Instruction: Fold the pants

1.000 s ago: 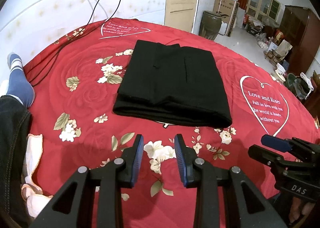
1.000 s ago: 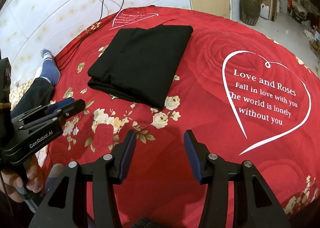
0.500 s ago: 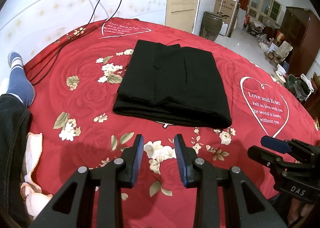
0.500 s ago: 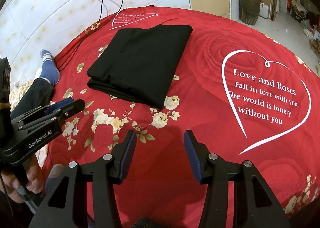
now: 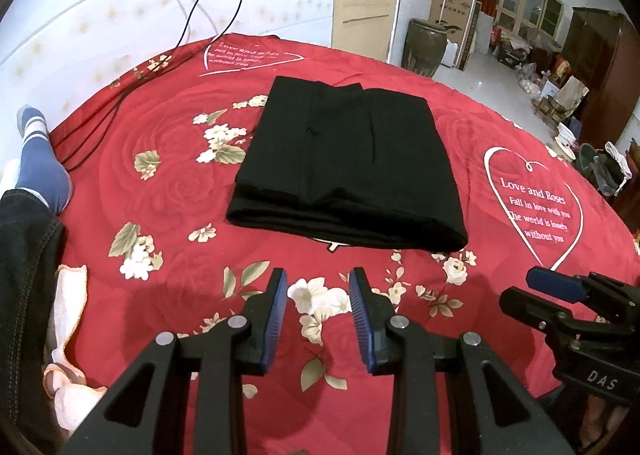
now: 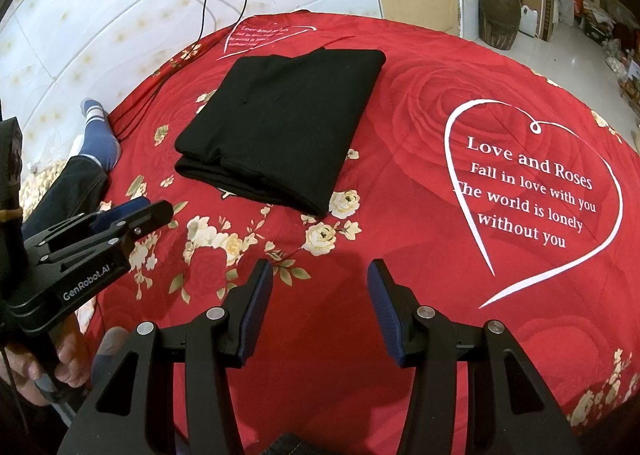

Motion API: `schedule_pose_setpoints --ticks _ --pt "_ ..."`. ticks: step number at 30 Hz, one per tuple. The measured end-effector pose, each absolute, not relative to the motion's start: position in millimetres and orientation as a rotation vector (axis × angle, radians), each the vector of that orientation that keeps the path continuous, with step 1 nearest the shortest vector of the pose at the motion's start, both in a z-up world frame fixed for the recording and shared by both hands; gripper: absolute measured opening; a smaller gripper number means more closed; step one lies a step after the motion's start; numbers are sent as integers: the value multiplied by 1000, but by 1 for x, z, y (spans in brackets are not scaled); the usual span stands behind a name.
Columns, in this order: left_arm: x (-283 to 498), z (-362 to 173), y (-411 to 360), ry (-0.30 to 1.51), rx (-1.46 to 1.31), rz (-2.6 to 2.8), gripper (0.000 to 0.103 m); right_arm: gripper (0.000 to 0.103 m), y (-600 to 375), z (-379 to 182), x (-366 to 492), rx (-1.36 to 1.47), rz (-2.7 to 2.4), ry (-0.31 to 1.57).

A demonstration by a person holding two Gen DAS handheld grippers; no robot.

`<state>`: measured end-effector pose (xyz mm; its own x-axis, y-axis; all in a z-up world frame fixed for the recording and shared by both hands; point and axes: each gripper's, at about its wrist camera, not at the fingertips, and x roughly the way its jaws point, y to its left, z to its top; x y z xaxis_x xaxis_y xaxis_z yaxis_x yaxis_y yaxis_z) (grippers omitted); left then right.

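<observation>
Pants: the black pants (image 5: pixel 348 163) lie folded into a flat rectangle on the red bedspread (image 5: pixel 168 191), ahead of both my tools and touched by neither; the thick folded edge faces me.
Left gripper: my left gripper (image 5: pixel 318 303) hovers over the floral print just short of that folded edge, its jaws apart with only bedspread showing between them.
Right gripper: my right gripper (image 6: pixel 320 295) hangs over bare red cloth to the right of the pants, jaws parted and holding nothing.
Path to pants: between my jaws and the garment I see only printed flowers (image 6: pixel 324 233); a small white tag (image 5: pixel 330 245) peeks from under the near edge.
Cables: black cables (image 5: pixel 132 95) trail across the far left of the bedspread, well apart from the pants.
Person: a leg in dark jeans (image 5: pixel 24 255) with a blue sock (image 5: pixel 38 163) rests at the left border, and a hand (image 6: pixel 60 363) grips the left tool's handle.
Towel: a pale cloth (image 5: pixel 66 327) lies bunched beside the jeans.
Background: a dark jar (image 5: pixel 426 43) and cardboard boxes (image 5: pixel 454 15) stand on the floor beyond the bed.
</observation>
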<state>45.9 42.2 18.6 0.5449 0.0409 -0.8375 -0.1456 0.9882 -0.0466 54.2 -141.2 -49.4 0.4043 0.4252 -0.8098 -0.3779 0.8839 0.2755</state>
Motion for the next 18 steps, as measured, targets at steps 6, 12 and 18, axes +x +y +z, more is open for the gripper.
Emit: schedule_pose_setpoints --ticks 6,12,18 --pt "46 18 40 991 -106 116 34 50 -141 -49 54 48 509 1040" --pt "46 17 39 994 -101 120 34 50 -140 -51 54 44 512 1044" --pt "46 17 37 998 -99 111 34 50 -140 -52 54 43 512 1044"
